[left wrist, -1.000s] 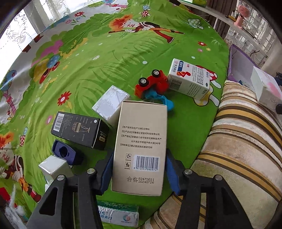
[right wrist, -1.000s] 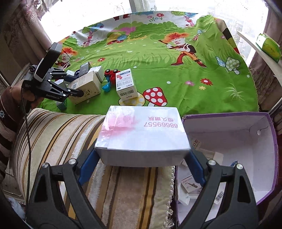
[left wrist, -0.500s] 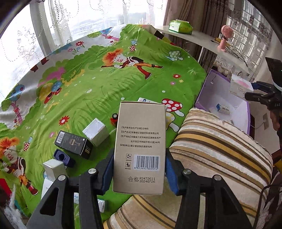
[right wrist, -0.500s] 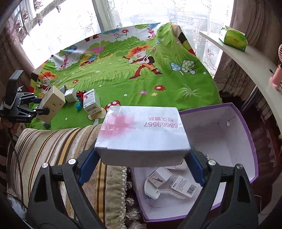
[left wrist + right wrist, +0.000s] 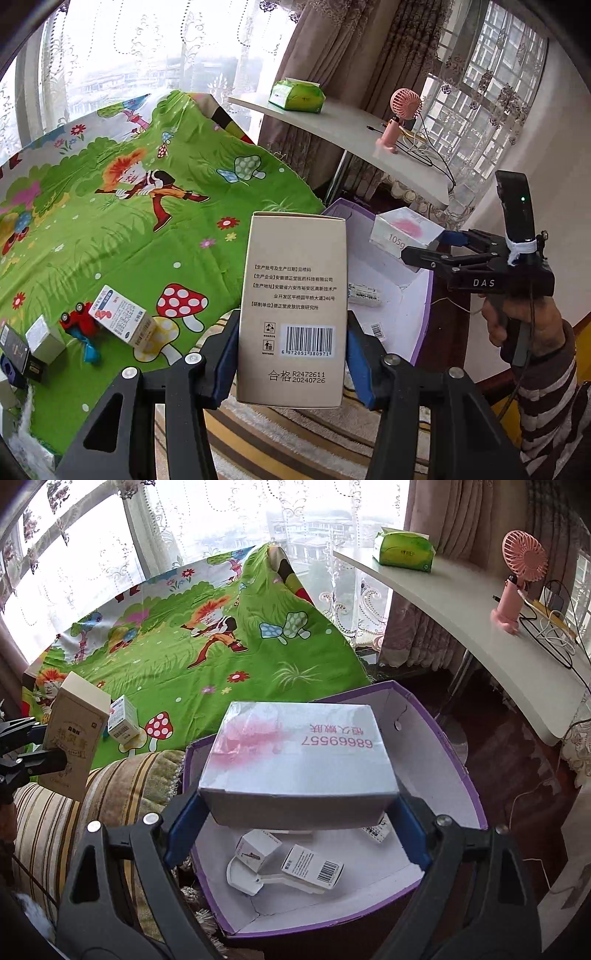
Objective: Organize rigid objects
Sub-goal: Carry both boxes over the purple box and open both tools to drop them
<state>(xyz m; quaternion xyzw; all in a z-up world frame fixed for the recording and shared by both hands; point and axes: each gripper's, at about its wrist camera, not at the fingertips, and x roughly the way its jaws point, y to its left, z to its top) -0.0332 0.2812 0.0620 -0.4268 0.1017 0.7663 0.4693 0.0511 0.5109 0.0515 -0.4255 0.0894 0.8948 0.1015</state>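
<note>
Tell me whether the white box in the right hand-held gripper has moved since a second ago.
Yes. The white box has travelled from above the striped cushion to over the open purple bin.

Left gripper [image 5: 291, 354] and right gripper [image 5: 299, 823] (both angled downward) each clamp a load.

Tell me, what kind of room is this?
Most likely a room in someone's home, perhaps a bedroom or a living room: a cartoon-print sheet spread out flat, lace curtains at the window, and a shelf holding a tissue pack and a pink fan.
</note>
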